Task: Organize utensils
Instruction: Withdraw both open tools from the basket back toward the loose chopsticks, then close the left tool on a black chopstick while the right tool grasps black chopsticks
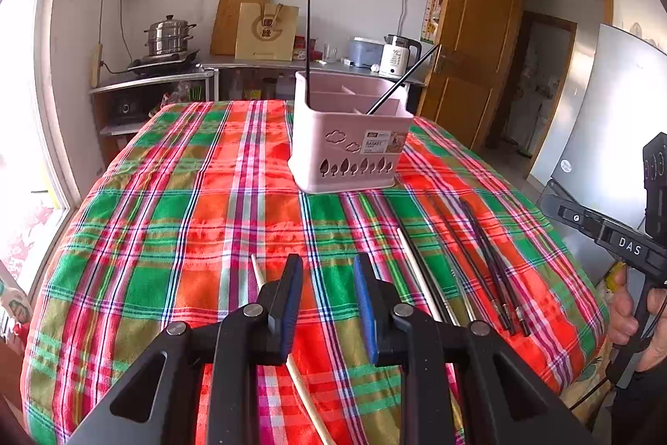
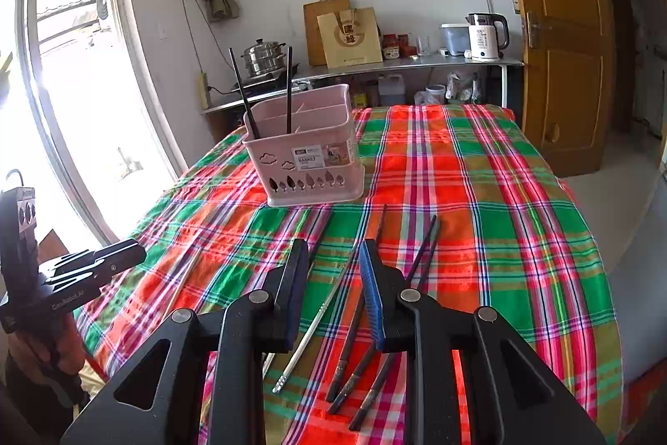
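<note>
A pink divided basket [image 1: 350, 144] [image 2: 308, 157] stands mid-table on the plaid cloth, with two black chopsticks [image 1: 307, 44] [image 2: 288, 90] leaning in it. My left gripper [image 1: 328, 265] hovers low over the near cloth, open, with nothing between its blue pads. A cream chopstick [image 1: 257, 272] runs under its left finger. To its right lie a white chopstick [image 1: 410, 265], a silver one [image 1: 458, 286] and several black ones [image 1: 487, 265]. My right gripper [image 2: 333, 249] is open above those loose sticks: the silver chopstick [image 2: 317, 324] and black chopsticks [image 2: 354, 332]. Each view shows the other gripper at its edge, held by a hand.
The plaid table [image 1: 166, 219] drops off at its left, right and near edges. Behind it a counter [image 2: 417, 63] carries a steamer pot [image 1: 169, 36], cutting boards and a white kettle [image 2: 485, 36]. A wooden door [image 2: 562, 49], a fridge [image 1: 617, 111] and a bright window [image 2: 75, 69] surround it.
</note>
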A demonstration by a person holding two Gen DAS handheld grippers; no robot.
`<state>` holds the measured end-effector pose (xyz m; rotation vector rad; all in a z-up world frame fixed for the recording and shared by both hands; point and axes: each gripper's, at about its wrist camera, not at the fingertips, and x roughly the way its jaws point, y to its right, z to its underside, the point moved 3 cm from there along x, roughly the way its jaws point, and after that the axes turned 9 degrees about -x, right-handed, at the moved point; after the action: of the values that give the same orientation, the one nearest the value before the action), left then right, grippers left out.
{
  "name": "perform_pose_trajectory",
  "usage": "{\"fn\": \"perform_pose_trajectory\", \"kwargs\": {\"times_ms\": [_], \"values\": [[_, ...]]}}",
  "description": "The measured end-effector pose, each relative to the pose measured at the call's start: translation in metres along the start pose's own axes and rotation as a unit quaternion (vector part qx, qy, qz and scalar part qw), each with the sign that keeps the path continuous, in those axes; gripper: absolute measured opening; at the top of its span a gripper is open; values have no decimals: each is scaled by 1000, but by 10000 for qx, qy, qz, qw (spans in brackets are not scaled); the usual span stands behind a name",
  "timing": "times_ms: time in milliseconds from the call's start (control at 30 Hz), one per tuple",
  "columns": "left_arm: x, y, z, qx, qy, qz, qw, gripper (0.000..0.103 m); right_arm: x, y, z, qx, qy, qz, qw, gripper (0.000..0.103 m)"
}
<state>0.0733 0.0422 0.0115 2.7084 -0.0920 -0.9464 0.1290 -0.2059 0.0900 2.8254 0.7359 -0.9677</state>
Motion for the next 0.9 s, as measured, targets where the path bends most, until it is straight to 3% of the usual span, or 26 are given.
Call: {"fn": "perform_pose_trajectory", "kwargs": {"times_ms": [167, 367, 667, 900], "values": [[19, -16, 10, -169, -312, -232, 9991, 25, 16, 2, 6, 66, -220, -36, 9997, 26], [32, -18, 13, -226, -501, -150, 9984, 25, 35, 10, 13, 185, -444, 43, 9988, 26], [68, 24, -3, 23, -915, 243, 9955, 25, 69, 20, 18, 236, -820, 111, 9963, 26], [116, 60, -24, 237, -1385, 418, 9892, 25, 97, 23, 11, 119, -1071, 94, 9941, 25]]}}
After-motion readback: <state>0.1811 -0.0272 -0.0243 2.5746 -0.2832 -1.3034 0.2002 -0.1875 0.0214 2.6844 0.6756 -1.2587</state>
